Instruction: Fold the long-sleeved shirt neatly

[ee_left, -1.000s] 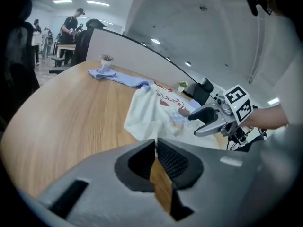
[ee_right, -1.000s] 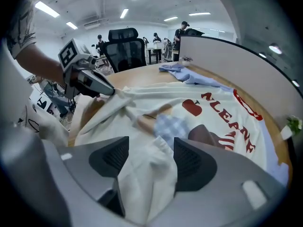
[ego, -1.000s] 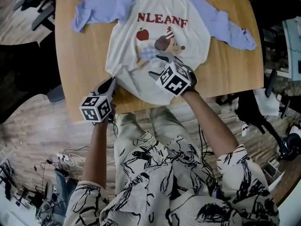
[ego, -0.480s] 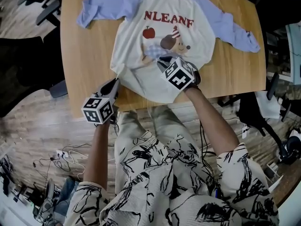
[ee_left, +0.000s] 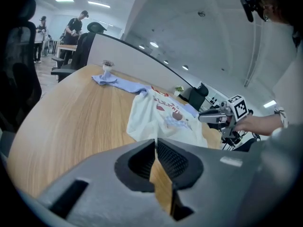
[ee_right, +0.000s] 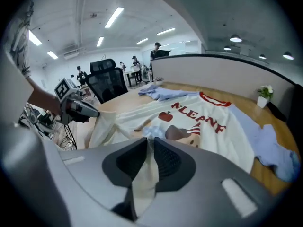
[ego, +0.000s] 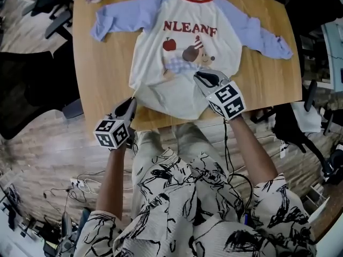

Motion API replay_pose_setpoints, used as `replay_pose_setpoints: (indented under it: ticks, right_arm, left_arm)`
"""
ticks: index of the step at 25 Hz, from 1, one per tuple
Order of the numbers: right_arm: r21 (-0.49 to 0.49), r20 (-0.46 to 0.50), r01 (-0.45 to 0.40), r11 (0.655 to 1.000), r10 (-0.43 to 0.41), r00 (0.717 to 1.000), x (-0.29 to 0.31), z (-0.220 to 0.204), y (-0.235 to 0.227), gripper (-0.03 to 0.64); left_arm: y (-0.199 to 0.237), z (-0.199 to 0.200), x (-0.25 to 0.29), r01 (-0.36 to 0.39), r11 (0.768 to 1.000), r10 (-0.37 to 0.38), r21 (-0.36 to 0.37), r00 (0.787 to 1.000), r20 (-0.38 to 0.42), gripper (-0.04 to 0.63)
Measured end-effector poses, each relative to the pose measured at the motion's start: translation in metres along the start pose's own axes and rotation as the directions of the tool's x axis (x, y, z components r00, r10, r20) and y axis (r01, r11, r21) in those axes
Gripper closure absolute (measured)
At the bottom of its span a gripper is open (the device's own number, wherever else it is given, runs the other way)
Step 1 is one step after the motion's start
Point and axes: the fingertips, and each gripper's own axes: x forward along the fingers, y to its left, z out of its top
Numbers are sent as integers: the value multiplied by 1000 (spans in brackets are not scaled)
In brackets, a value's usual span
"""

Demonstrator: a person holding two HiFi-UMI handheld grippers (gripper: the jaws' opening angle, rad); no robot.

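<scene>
Right claw (ego: 200, 77) has shifted right, its jaws just closing on the shirt (ego: 155, 63) hem; left claw (ego: 132, 101) pinches its corner.

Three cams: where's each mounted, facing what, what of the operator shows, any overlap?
Head view: on the person's head, steeply down at table and shirt; left arm, right arm, left claw, right claw.
Left gripper view: on left claw, along shut jaws across the shirt; right arm shows.
Right gripper view: on right claw, looking up the shirt, jaws just closed on its hem; left arm shows.
Shared: each gripper view sees the shirt and the other claw.
</scene>
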Motion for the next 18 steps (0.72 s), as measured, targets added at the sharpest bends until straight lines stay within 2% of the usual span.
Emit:
replay_pose_setpoints:
  ticks: [3, 6, 11, 14, 18]
  right_arm:
    - [74, 82, 57, 996, -63, 995, -44, -4, -8, 558]
    - [158, 131, 147, 976, -168, 977, -95, -25, -15, 558]
    - [297, 175, 287, 911, -347, 921, -165, -77, -23, 558]
    - [351, 168, 331, 876, -407, 898, -185, -110, -21, 558]
    - [394, 149, 387, 834, -473, 869, -199, -151, -19, 558]
  left_arm:
    - [-3, -1, -16, 10, 999, -9, -54, 1000, 10, 574]
    - [-3, -7, -34, 6, 992, -5, -130, 1000, 12, 572]
    - [1, -24, -54, -36, 972, 36, -231, 999, -5, 572]
    - [5, -42, -62, -77, 953, 75, -293, 997, -18, 574]
    - [9, -60, -67, -121, 933, 115, -339, 993, -37, 572]
